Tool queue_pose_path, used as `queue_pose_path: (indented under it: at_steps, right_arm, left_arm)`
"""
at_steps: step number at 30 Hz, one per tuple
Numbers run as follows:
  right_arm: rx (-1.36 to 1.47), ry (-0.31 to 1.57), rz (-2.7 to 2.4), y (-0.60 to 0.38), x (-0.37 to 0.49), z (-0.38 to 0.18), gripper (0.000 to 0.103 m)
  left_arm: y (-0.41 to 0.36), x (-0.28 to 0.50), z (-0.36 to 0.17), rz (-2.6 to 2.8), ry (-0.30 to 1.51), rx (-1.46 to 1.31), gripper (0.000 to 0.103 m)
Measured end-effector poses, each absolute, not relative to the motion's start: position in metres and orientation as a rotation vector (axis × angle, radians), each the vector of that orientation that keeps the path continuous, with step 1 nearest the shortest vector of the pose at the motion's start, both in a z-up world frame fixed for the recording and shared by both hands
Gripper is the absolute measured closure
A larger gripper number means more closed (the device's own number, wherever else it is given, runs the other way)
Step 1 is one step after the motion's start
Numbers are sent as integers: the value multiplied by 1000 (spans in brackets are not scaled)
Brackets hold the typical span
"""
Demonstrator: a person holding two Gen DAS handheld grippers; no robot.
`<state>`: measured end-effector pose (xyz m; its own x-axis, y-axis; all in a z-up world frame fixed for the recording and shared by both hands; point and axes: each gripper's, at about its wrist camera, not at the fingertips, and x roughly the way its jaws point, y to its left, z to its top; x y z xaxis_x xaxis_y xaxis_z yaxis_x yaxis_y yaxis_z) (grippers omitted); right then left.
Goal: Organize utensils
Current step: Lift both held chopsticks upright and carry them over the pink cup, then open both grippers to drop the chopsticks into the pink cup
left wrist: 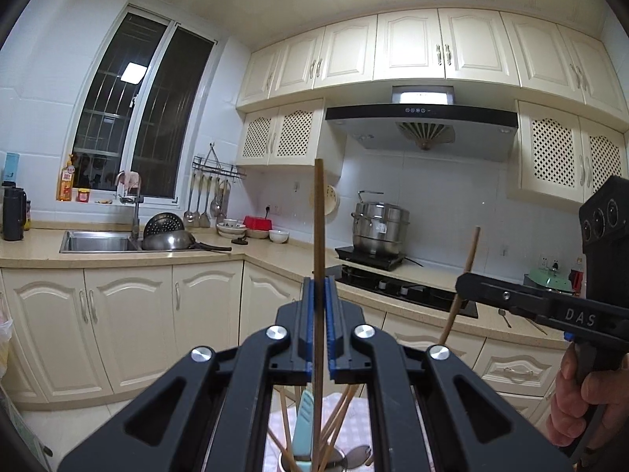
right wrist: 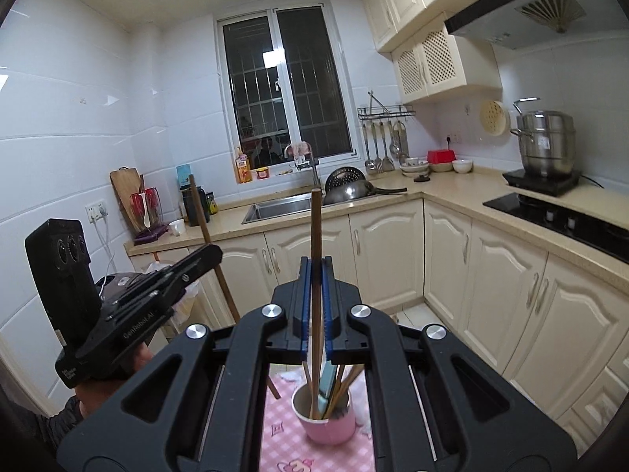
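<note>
A pink cup (right wrist: 329, 417) stood low in the frame on a pink patterned cloth (right wrist: 283, 432); brown chopsticks (right wrist: 315, 275) sat between blue claw pads (right wrist: 303, 295); cabinets (right wrist: 393, 251) were cream

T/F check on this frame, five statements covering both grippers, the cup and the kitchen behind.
1. The left gripper is shut on a dark chopstick. True.
2. The right gripper is open and holds nothing. False: it is shut on a brown chopstick.
3. The pink cup below the grippers has no utensils in it. False: several chopsticks and a light blue utensil stand in it.
4. A steel steamer pot sits on the black cooktop. True.
5. The pink cup stands in the sink. False: it stands on a pink patterned cloth, apart from the sink.
</note>
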<state>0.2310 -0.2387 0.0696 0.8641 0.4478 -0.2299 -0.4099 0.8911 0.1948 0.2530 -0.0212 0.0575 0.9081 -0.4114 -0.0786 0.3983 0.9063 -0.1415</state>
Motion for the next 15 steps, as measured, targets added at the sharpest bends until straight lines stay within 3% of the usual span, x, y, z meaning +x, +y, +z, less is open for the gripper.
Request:
queue_pose_path:
  at_steps: [15]
  right_arm:
    - [120, 354, 473, -212, 280, 42, 97]
  left_arm:
    - [-25, 291, 28, -421, 167, -126, 98]
